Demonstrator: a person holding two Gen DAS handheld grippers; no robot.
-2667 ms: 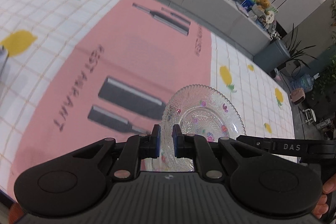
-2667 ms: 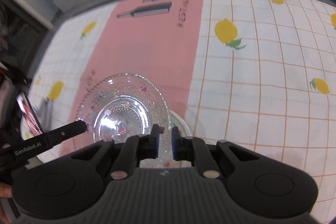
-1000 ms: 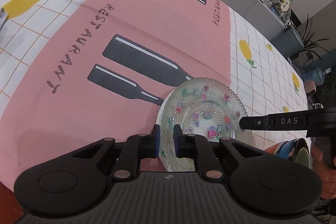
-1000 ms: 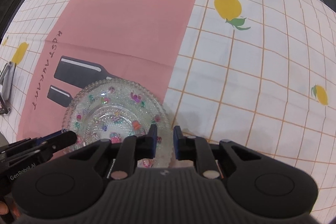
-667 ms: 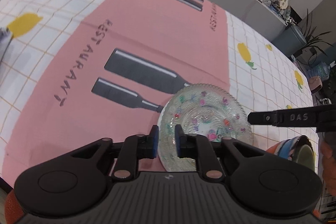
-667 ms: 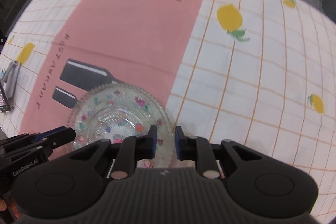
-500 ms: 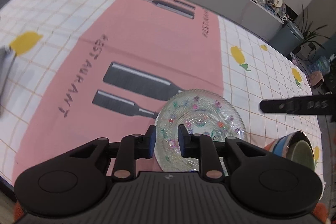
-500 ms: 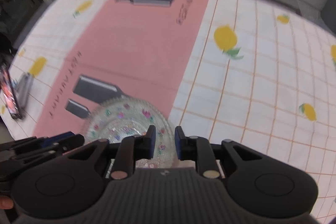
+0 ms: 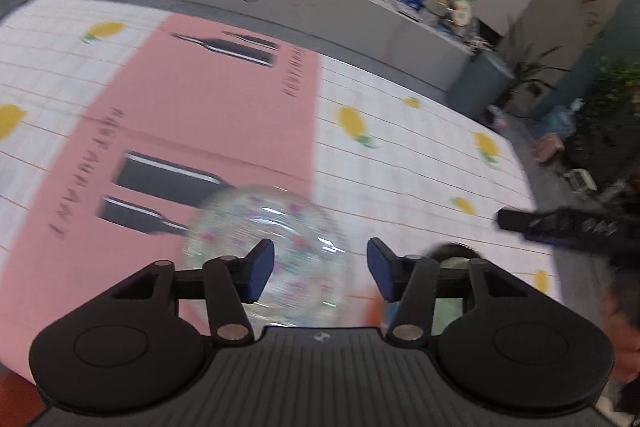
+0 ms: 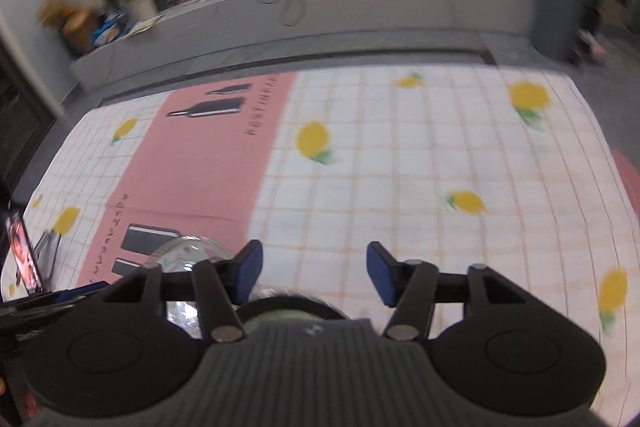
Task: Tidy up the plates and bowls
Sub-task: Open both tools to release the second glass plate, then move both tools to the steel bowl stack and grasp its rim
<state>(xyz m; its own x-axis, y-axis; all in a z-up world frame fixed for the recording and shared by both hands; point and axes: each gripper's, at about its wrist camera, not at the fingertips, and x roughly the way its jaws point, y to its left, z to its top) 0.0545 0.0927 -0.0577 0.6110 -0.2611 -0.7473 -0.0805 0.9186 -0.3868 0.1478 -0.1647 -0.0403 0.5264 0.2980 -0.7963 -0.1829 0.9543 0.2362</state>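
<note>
A clear glass plate point(image 9: 240, 223) with coloured flower dots lies on the pink mat, blurred. My left gripper point(image 9: 320, 269) hangs above its near side with jaws opening; the pads touch nothing. To the plate's right stands a bowl point(image 9: 452, 253), dark green inside and orange outside, half hidden behind my finger. The right gripper's finger point(image 9: 560, 223) reaches in from the right. In the right wrist view my right gripper point(image 10: 314, 269) is opening too, with only tablecloth between its fingers. The plate point(image 10: 184, 251) shows behind its left finger and the bowl's rim point(image 10: 288, 305) just under it.
A pink mat point(image 9: 200, 115) printed with bottles lies on a white checked cloth with lemons point(image 9: 400, 167). A phone point(image 10: 22, 255) stands propped at the table's left edge. A grey counter point(image 10: 360, 11) with clutter runs behind the table.
Both grippers were shut on the plate's rim; both have let go, opened wide and pulled up and back. The plate stays on the mat, and the bowl has come into view.
</note>
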